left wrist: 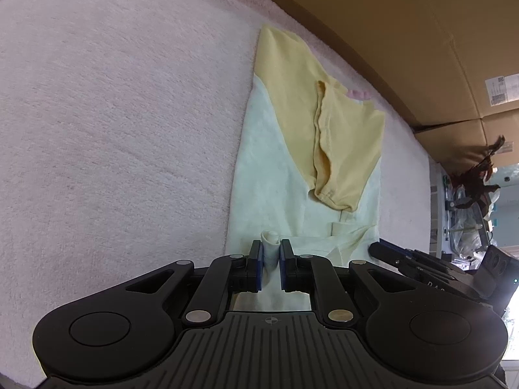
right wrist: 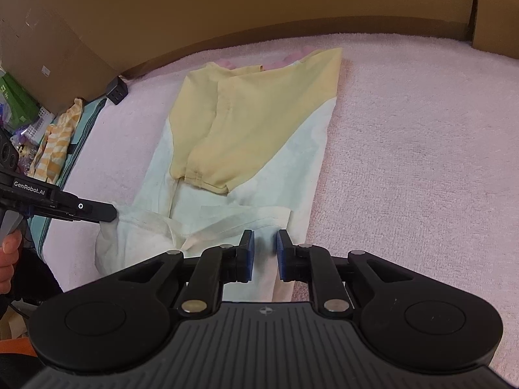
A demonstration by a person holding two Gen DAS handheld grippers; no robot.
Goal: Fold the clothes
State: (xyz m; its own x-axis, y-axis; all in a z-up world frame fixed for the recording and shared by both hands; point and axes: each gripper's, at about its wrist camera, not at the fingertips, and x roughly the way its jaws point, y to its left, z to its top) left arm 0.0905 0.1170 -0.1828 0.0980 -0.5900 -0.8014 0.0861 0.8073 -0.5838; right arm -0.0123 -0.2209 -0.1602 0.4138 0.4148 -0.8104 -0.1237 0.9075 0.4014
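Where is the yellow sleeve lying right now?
The yellow sleeve lies folded across the middle of the shirt on the pink towel, cuff toward both grippers, in both wrist views.

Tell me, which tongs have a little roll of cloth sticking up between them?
The left tongs: a rolled bit of the white-and-yellow shirt pokes up there. The right tongs show none.

Background clutter around the pink towel

A fluffy pink towel [right wrist: 421, 136] is covering the whole surface, cardboard boxes [right wrist: 227, 3] are lining the far edge, a small black multi-port block [right wrist: 116, 91] is sitting by them, and a yellow-striped cloth [right wrist: 53, 142] is lying crumpled off the left side.
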